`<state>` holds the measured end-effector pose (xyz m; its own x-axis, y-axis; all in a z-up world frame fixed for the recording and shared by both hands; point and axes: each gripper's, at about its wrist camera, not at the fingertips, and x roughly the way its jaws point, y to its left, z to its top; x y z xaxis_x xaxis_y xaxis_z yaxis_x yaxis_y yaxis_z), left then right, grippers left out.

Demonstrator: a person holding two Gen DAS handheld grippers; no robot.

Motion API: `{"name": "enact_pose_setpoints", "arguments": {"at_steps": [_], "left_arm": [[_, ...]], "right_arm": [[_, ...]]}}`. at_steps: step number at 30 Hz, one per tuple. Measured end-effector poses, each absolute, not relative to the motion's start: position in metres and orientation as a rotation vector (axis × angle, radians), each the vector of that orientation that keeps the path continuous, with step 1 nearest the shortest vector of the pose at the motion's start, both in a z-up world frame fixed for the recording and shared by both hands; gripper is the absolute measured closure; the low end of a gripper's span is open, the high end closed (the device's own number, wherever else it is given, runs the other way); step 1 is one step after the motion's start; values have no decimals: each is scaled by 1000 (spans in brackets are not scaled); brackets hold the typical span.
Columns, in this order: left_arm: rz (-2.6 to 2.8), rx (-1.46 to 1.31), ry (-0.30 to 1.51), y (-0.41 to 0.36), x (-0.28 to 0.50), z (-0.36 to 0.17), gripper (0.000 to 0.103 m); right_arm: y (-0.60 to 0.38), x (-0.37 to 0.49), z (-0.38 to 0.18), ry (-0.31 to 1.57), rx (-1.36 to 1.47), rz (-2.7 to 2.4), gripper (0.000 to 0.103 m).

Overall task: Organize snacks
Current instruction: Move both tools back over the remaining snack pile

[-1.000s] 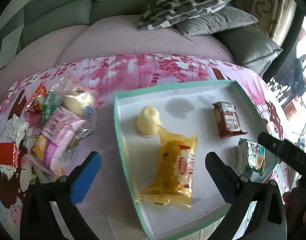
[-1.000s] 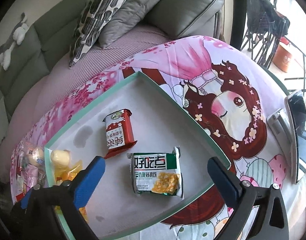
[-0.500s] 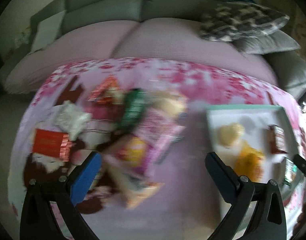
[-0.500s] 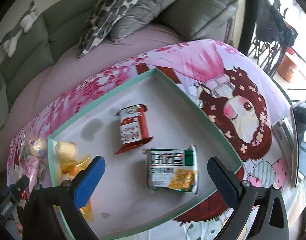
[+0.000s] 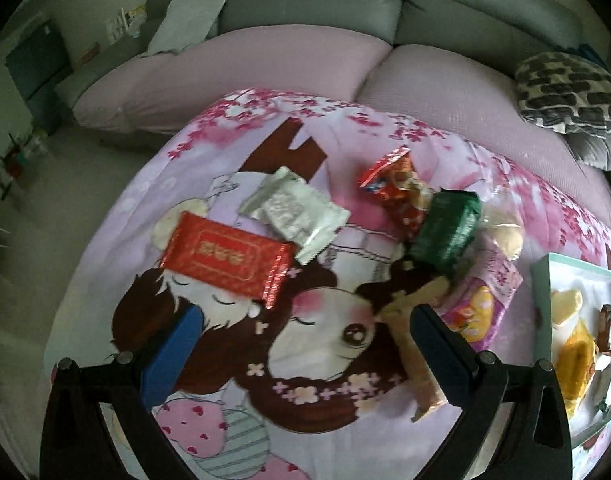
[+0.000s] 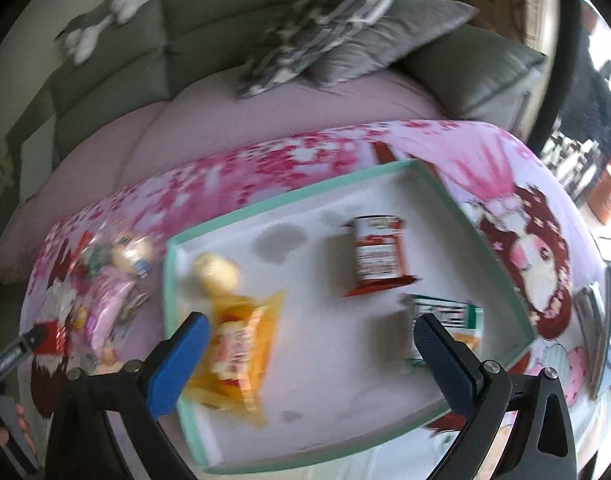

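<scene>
My left gripper (image 5: 305, 356) is open and empty above the pink cartoon cloth, just short of the loose snacks: a red packet (image 5: 225, 258), a silver packet (image 5: 295, 210), a red-orange packet (image 5: 397, 190), a green packet (image 5: 445, 232), a pink packet (image 5: 485, 300) and a tan bar (image 5: 415, 344). My right gripper (image 6: 305, 360) is open and empty over the mint-rimmed white tray (image 6: 305, 196), which holds a yellow packet (image 6: 241, 340), a pale jelly cup (image 6: 217, 272), a red-brown packet (image 6: 379, 254) and a green-white packet (image 6: 445, 320).
The cloth covers a low table in front of a sofa (image 5: 305, 52) with patterned and grey cushions (image 6: 333, 28). A phone (image 6: 599, 328) lies at the table's right edge. The tray shows at the far right of the left wrist view (image 5: 539, 304).
My left gripper has swung left from over the tray to the loose snack pile. My right gripper has shifted left over the tray. Both stay open.
</scene>
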<state>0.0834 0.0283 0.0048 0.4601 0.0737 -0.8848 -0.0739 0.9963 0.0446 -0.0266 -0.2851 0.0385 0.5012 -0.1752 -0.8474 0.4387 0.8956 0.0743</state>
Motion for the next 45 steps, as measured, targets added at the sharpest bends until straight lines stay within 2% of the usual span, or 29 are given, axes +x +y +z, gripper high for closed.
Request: {"name": "enact_pose_setpoints", "arguments": {"at_steps": [9,26,39,45], "left_arm": [[61,6,1085,44,77,5,0],[-22,-25,1140,45,84,-12,0],[-7,-65,1158,45,96,-22,0],[49,-123,1181,64,105,-31,0]], "right_arm": [[-218,-8,29,1001,213,-220,0],[-154,13,10,1030,133,-69,0],[-167,49,11,1008,331,-58,0],[-157,85,4,1059,385,-71,0]]}}
